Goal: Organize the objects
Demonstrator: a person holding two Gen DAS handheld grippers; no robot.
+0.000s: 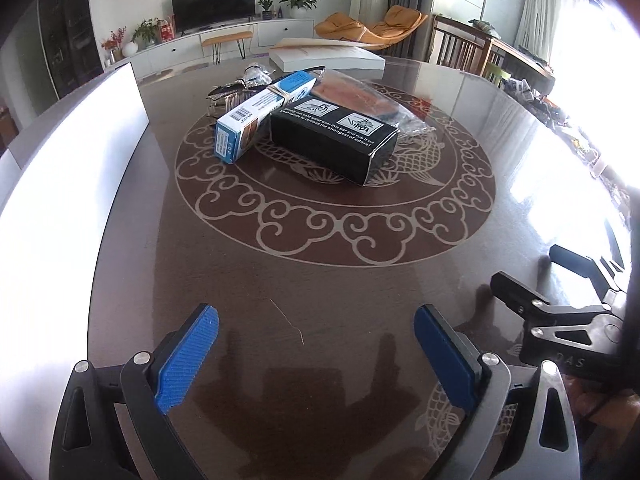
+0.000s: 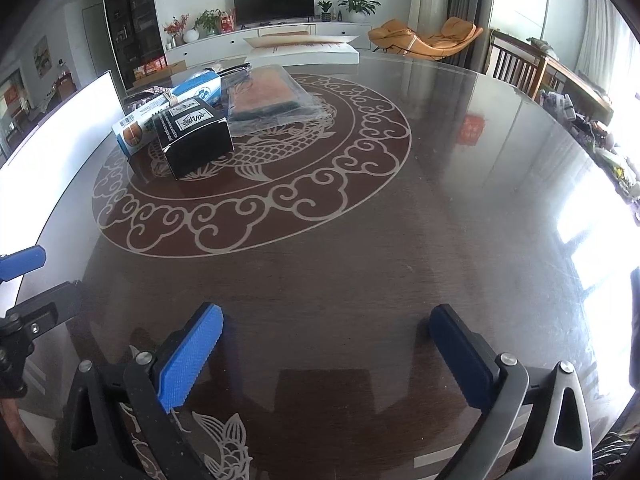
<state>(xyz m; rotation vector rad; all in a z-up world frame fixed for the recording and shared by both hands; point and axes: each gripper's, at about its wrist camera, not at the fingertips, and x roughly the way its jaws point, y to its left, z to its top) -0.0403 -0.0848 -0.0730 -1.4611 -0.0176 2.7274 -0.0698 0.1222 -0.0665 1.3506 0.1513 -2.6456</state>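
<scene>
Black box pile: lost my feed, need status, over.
Left gripper and right gripper both open, empty. Black box, blue-white box and bagged slab clustered mid-table, untouched. Path clear.

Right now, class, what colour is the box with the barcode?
White and blue box, clearest in the left wrist view.
</scene>
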